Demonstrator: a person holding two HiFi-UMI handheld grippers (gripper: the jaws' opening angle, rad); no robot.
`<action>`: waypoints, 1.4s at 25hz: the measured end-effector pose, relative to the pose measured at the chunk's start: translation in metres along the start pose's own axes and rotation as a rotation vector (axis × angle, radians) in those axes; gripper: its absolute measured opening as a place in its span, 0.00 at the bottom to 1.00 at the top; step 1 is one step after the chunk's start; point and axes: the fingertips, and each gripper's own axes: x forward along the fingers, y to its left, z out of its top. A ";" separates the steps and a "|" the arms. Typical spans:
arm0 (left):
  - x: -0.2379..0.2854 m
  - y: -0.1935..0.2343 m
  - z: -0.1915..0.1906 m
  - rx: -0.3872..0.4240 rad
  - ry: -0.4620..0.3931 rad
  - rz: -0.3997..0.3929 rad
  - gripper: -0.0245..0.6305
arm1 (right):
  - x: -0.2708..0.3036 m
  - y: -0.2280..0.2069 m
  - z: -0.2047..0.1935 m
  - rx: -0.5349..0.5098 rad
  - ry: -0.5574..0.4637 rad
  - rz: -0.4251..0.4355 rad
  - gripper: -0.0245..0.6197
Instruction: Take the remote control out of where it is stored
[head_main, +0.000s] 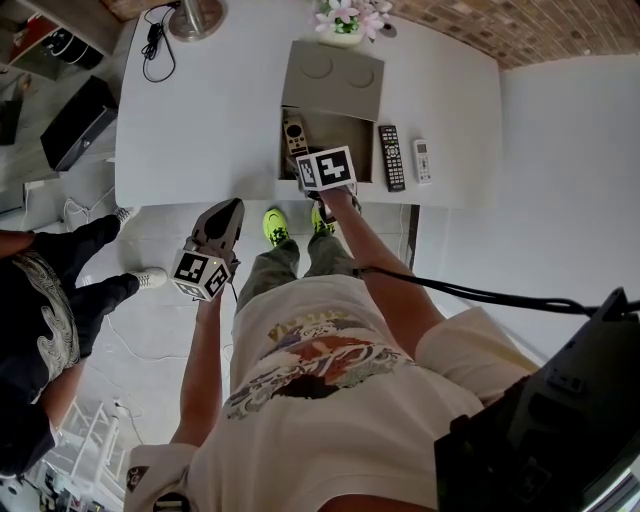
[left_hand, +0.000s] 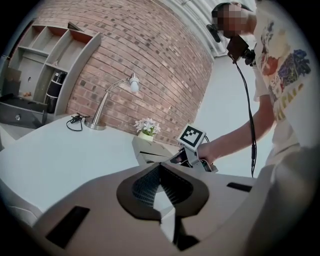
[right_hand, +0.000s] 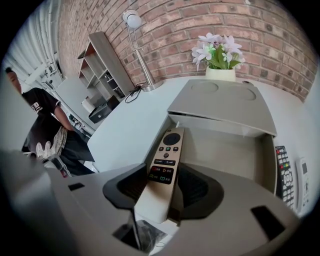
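Lying lengthwise in the left part of the open drawer (head_main: 364, 150), the beige remote control (right_hand: 169, 147) is seen with its buttons facing up and its round key at the far end. Its near half is taken between the jaws of the right gripper (right_hand: 164, 174), whose dark pads are pressed against its two long edges, so that the remote is grasped rather than merely flanked. Whether its far end is lifted off the drawer floor cannot be told. The right gripper is angled steeply down into the near left corner of the drawer, its marker cube covering the drawer's near edge in the head view. The drawer is drawn out toward the near side of a grey box (head_main: 332, 72) with two round recesses in its top. Just right of the drawer, a black remote (head_main: 391, 157) and a smaller white remote (head_main: 422, 160) are laid side by side on the white table (head_main: 200, 120). A pot of pale flowers (head_main: 345, 22) is set at the far edge behind the box, and a desk lamp (head_main: 195, 18) stands far left. The left gripper (head_main: 230, 208) is held off the table's near edge, well apart from the drawer, its jaws closed together with nothing between them.
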 end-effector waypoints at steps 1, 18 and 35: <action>0.001 0.000 0.001 0.002 -0.003 -0.002 0.05 | -0.001 -0.001 -0.001 0.007 0.000 0.003 0.35; 0.007 -0.011 0.010 0.010 -0.016 -0.019 0.05 | -0.025 -0.005 0.007 0.104 -0.104 0.059 0.34; 0.014 -0.017 0.014 0.021 -0.022 -0.034 0.05 | -0.038 -0.008 0.012 0.099 -0.147 0.060 0.34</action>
